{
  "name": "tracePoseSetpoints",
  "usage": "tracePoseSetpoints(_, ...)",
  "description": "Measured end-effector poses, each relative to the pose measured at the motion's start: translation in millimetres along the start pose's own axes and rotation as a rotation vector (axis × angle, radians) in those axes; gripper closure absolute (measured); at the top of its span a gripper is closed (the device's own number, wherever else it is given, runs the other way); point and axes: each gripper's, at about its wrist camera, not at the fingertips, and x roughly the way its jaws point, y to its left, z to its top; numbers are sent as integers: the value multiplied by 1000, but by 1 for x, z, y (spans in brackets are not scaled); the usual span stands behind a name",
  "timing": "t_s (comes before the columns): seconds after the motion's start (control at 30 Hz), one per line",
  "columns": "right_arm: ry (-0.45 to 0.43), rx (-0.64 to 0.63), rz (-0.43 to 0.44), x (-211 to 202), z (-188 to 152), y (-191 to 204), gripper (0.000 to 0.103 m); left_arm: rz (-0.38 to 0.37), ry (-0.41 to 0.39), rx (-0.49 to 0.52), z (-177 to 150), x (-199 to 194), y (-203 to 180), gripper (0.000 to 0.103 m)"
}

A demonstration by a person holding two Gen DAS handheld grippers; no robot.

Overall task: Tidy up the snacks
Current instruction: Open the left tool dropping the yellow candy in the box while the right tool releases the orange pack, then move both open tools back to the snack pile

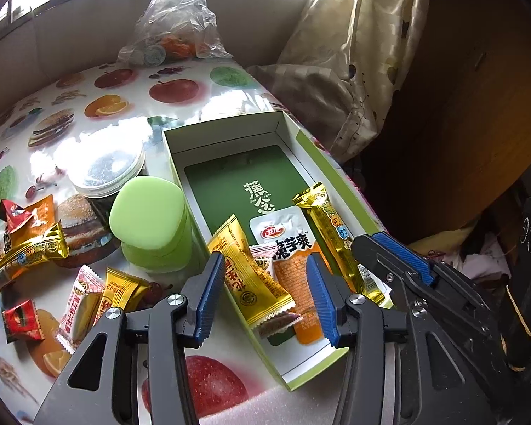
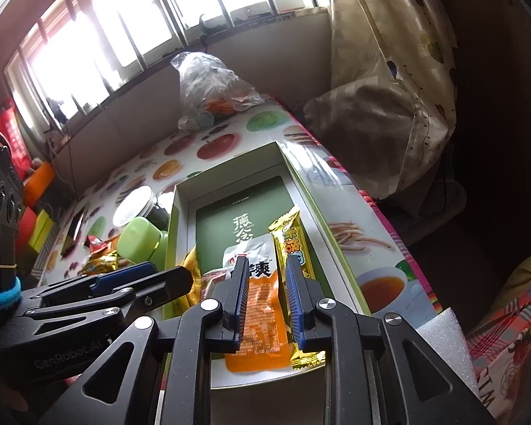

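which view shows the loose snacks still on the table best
The left wrist view: the loose snacks lie spread in plain sight left of the green box. The right wrist view catches only a few, small, partly behind the left gripper.

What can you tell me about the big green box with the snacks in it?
The box is open cardboard, lime green outside, white inside, with a dark green card bearing Chinese writing on its floor. It sits flat at the table's right edge. Several snack packets lie at its near end. A green tub stands beside it.
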Motion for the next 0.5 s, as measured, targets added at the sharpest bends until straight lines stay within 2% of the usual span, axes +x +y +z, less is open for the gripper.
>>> tracePoseSetpoints(0.5,-70,-3,4,-40,-20,27,72,36,-127,24,-30,-61,7,53)
